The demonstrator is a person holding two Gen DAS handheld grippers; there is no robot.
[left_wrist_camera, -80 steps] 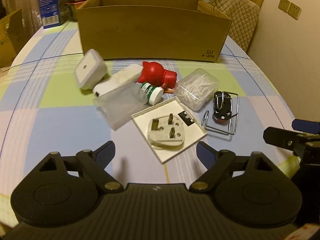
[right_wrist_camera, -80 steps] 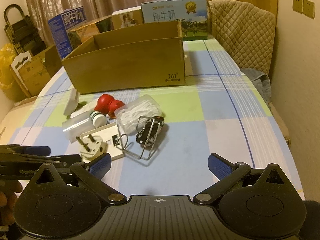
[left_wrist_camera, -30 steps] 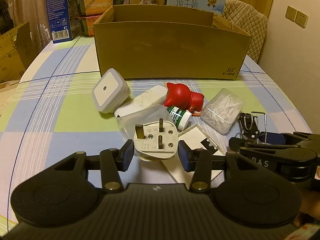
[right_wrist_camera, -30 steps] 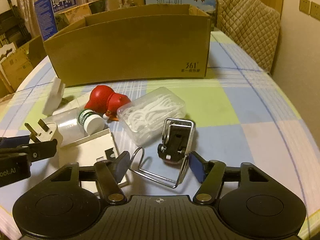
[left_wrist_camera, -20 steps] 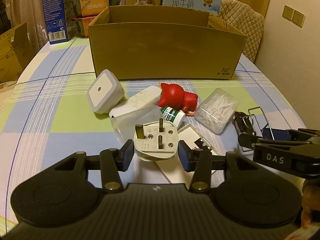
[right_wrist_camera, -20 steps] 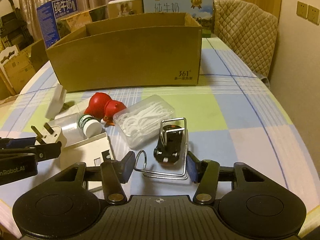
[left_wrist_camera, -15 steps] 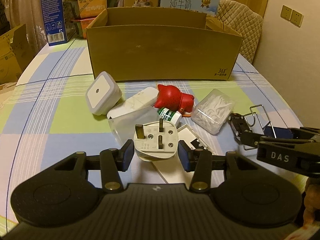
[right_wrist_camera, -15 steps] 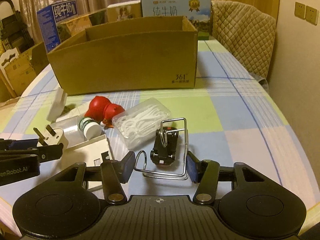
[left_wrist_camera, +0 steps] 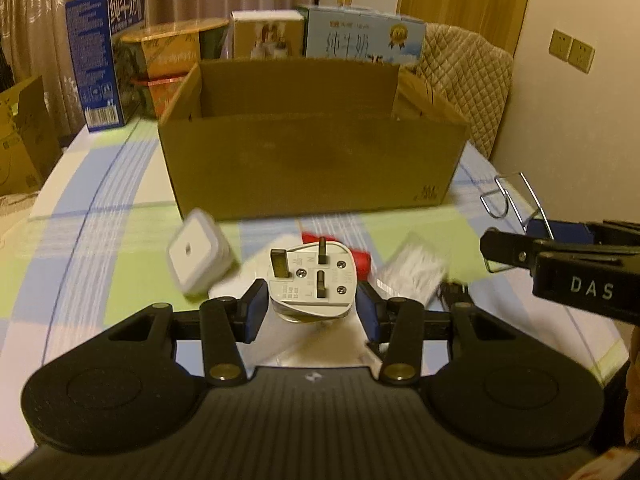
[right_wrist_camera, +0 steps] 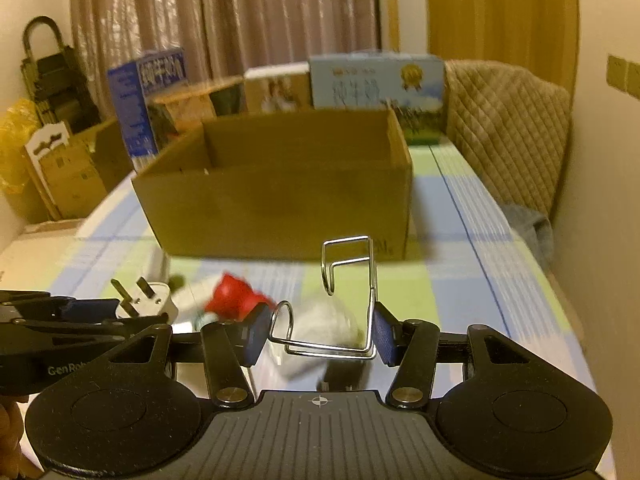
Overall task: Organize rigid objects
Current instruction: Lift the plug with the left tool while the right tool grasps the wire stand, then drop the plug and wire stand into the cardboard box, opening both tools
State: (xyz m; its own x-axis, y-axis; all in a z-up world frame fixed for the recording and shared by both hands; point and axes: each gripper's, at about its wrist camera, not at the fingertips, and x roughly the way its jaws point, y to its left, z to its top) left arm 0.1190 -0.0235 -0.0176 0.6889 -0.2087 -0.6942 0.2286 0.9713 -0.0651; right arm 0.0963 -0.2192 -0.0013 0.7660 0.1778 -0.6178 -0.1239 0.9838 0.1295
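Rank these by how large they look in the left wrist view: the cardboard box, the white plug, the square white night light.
1. cardboard box, by far the largest.
2. white plug, clamped in the left gripper.
3. square night light, on the table.

The plug and the night light look nearly alike; the plug is nearer the camera, so their order is unsure.

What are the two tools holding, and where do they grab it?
The left tool squeezes the white plug by its sides. The right tool clamps the wire holder across its base.

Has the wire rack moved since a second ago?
Yes. The wire rack, clamped in the right gripper, has come up off the table: it now overlaps the cardboard box's front wall instead of lying on the cloth.
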